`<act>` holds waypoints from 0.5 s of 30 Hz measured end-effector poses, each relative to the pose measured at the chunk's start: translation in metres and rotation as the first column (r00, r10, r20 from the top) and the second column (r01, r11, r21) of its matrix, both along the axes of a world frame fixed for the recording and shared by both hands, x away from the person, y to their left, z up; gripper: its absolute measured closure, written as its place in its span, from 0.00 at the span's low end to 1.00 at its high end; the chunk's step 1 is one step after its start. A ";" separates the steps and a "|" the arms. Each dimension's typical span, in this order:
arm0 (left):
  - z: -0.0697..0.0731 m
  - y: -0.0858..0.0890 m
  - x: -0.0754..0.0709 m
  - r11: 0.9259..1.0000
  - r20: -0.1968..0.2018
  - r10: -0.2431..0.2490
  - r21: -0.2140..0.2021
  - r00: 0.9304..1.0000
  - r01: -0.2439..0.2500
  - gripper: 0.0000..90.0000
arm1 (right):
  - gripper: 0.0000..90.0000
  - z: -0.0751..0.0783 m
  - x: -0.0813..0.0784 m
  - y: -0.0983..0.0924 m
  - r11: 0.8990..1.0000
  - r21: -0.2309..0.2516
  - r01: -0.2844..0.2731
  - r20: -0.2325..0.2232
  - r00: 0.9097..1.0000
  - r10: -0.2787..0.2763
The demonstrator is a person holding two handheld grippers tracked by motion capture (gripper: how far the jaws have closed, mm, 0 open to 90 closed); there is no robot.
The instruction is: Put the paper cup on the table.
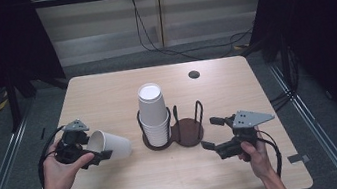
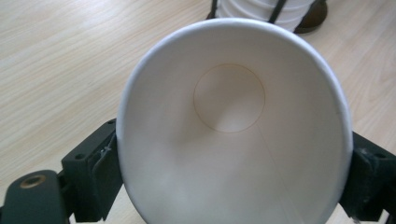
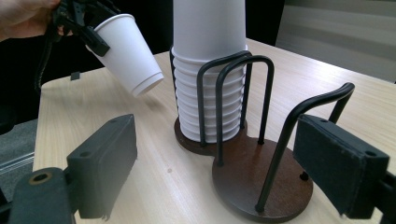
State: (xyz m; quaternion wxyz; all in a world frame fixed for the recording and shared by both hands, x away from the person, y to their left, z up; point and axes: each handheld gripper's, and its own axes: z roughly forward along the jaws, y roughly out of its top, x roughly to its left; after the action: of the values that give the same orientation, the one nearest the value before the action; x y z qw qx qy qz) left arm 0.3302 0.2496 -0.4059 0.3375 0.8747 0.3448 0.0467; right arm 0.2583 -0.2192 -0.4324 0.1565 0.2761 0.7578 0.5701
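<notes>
My left gripper (image 1: 92, 147) is shut on the rim of a white paper cup (image 1: 111, 144), which hangs tilted above the table with its base pointing at the stack. In the left gripper view I look into the cup's mouth (image 2: 233, 130), with a jaw at each side of the rim. A tall stack of white cups (image 1: 153, 117) stands in the left ring of a dark wooden holder (image 1: 187, 132); the right ring has nothing in it. My right gripper (image 1: 209, 133) is open just right of the holder, its jaws either side of the vacant ring (image 3: 261, 186).
The light wooden table (image 1: 105, 89) has a small dark round hole (image 1: 194, 74) near its far edge. Black cables lie on the floor behind the table. Dark curtains hang at both sides.
</notes>
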 end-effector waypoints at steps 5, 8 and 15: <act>0.003 0.002 0.011 0.999 -0.021 0.022 0.027 1.000 -0.022 0.12 | 0.15 -0.001 0.002 0.000 1.000 0.002 -0.001 -0.011 1.000 0.001; 0.008 0.003 0.020 0.998 -0.038 0.021 0.057 0.999 -0.019 0.12 | 0.15 -0.002 0.003 0.002 1.000 0.001 -0.006 -0.018 1.000 0.006; 0.016 -0.001 0.033 0.989 -0.044 0.024 0.144 0.999 -0.018 0.12 | 0.15 -0.002 0.003 0.001 1.000 0.003 -0.009 -0.020 1.000 0.009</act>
State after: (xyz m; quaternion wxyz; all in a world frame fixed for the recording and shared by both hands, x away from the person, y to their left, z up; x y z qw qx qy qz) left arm 0.3633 0.2482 -0.3895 0.2651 0.8939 0.3574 0.0548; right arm 0.2609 -0.2180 -0.4342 0.1459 0.2787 0.7596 0.5692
